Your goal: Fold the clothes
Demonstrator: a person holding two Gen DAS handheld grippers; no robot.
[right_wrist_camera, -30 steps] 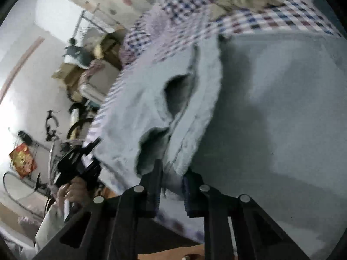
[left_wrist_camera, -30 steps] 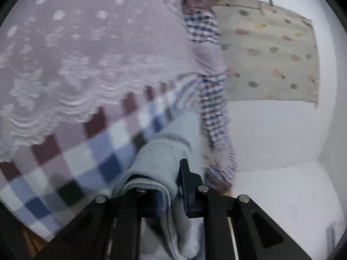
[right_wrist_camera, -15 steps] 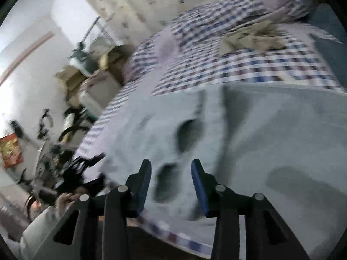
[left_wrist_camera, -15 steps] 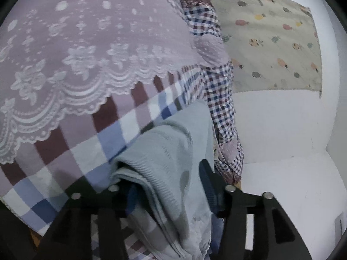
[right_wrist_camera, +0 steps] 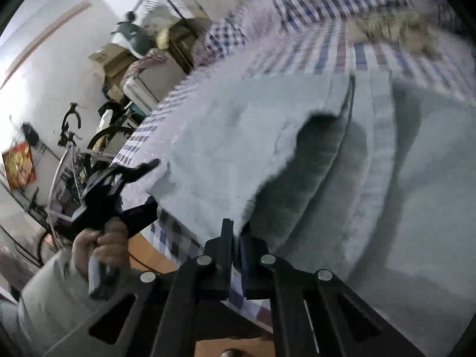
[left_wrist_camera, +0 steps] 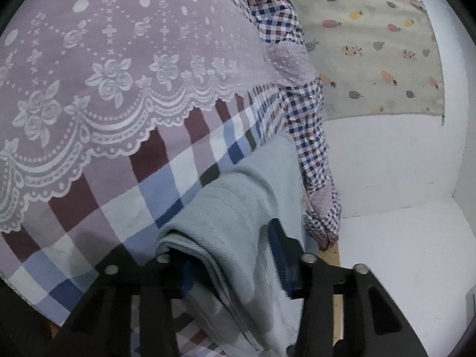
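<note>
A pale blue-grey garment (left_wrist_camera: pixel 238 208) lies on the checked bedsheet (left_wrist_camera: pixel 134 208) and hangs over the bed's edge. My left gripper (left_wrist_camera: pixel 229 247) straddles a bunched fold of it, and its jaws are closing with the cloth between them. In the right wrist view the same garment (right_wrist_camera: pixel 238 134) spreads wide, one layer lifted into a dark pocket. My right gripper (right_wrist_camera: pixel 236 232) is shut on the garment's near edge. The left gripper (right_wrist_camera: pixel 153 184) shows there too, at the garment's left corner, held by a hand (right_wrist_camera: pixel 98 244).
A mauve lace cloth (left_wrist_camera: pixel 119 59) covers the bed beyond the garment. A fruit-print curtain (left_wrist_camera: pixel 372 53) hangs on the white wall. Beside the bed stand a bicycle (right_wrist_camera: pixel 74 148) and cardboard boxes (right_wrist_camera: pixel 110 59). An olive garment (right_wrist_camera: pixel 395 29) lies farther up the bed.
The left jaws let go of the fold, spread wide, then narrowed around it. The right jaws opened, moved along the garment and shut on its edge.
</note>
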